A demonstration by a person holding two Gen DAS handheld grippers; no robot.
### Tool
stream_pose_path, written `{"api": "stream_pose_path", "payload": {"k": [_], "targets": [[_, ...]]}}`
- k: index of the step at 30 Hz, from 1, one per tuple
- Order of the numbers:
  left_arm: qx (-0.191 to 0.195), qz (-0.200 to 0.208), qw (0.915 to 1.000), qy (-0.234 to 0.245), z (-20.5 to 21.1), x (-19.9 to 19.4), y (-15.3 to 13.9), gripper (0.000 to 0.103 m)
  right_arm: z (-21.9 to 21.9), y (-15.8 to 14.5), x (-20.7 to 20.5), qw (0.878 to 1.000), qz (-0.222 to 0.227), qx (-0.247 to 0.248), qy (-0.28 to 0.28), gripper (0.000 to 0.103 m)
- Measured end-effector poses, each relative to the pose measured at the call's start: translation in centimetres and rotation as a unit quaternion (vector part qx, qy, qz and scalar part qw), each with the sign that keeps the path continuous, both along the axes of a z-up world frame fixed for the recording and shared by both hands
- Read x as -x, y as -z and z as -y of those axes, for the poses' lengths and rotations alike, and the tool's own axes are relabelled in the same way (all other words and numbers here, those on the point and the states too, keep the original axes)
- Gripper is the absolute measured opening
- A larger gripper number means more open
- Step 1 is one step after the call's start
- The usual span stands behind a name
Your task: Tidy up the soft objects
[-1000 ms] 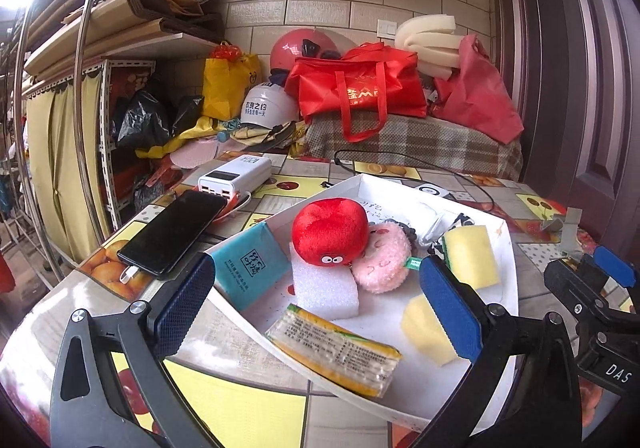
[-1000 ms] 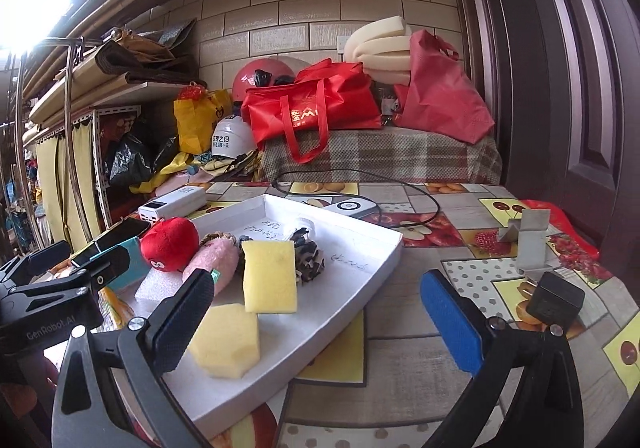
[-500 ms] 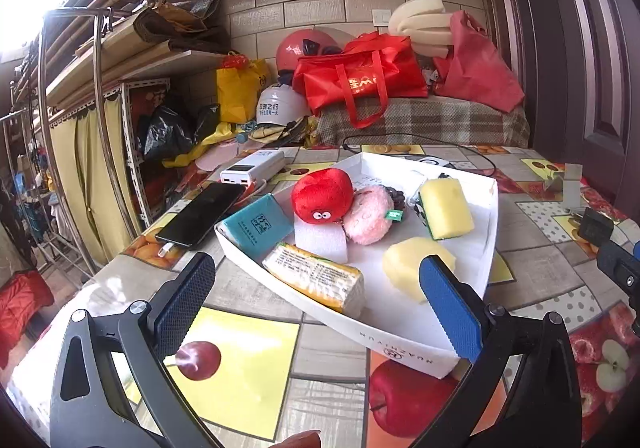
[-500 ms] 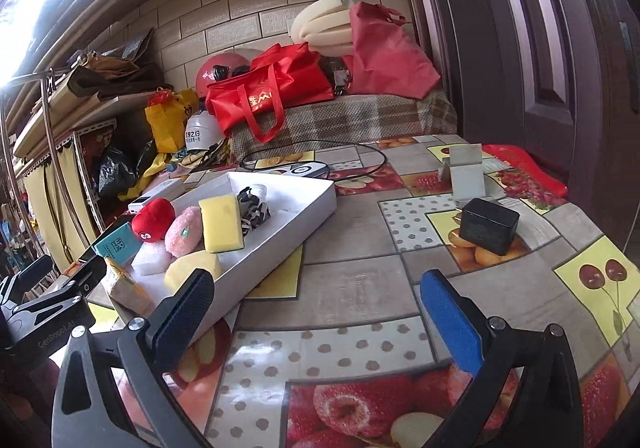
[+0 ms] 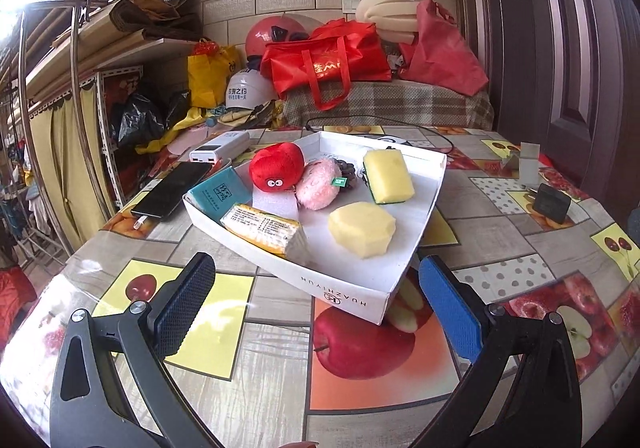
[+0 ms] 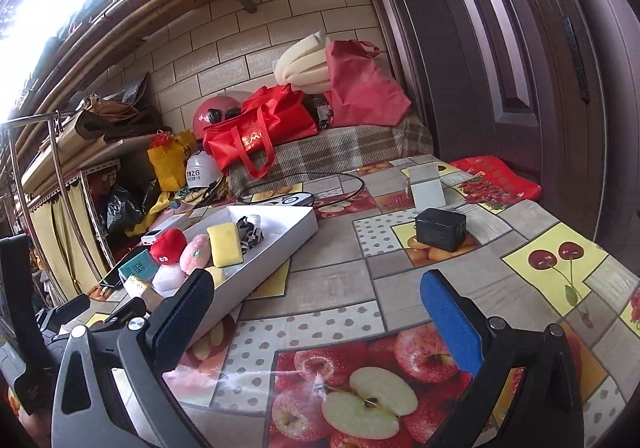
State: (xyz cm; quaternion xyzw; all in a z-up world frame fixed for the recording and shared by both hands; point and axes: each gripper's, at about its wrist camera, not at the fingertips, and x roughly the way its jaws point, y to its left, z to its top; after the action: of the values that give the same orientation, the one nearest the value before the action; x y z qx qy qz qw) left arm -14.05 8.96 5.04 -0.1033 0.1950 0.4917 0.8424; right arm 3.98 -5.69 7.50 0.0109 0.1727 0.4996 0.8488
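Observation:
A white cardboard tray [image 5: 344, 290] sits on the fruit-print table and holds a red plush ball [image 5: 276, 167], a pink plush [image 5: 318, 185], a yellow-green sponge [image 5: 388, 176], a pale yellow foam block [image 5: 362, 229], a white foam block [image 5: 274, 202], a teal tissue pack [image 5: 220, 195] and a yellow wrapped pack [image 5: 264, 226]. My left gripper [image 5: 316, 306] is open and empty, just in front of the tray's near edge. My right gripper [image 6: 316, 310] is open and empty over the table, right of the tray [image 6: 272, 248]. The left gripper's body shows at the right wrist view's lower left.
A black phone [image 5: 172, 189] and a white power bank [image 5: 220, 147] lie left of the tray. A black charger [image 6: 440, 229] and a small white stand [image 6: 427, 190] sit to the right. Red bags [image 5: 324, 62], helmets and foam pile at the table's back. Shelves stand on the left.
Both grippers have pulled back from the tray toward the table's near side. The right one has also swung right and now faces the open table. Both stayed open and empty.

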Motion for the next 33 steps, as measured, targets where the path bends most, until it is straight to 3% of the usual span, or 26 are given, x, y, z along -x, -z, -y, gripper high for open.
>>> {"api": "stream_pose_path", "payload": {"k": [7, 16, 33], "targets": [[-0.010, 0.002, 0.9999, 0.001, 1.8, 0.6, -0.4, 0.103, 3.5, -0.6, 2.1, 0.995, 0.077, -0.020, 0.058, 0.103], [-0.039, -0.007, 0.9989, 0.027, 5.0, 0.6, -1.0, 0.103, 5.8, -0.1, -0.2, 0.995, 0.015, -0.046, 0.091, 0.103], [-0.028, -0.012, 0.9992, 0.026, 5.4, 0.5, -0.9, 0.103, 7.4, -0.2, 1.3, 0.990, 0.045, -0.092, 0.100, 0.103]]}}
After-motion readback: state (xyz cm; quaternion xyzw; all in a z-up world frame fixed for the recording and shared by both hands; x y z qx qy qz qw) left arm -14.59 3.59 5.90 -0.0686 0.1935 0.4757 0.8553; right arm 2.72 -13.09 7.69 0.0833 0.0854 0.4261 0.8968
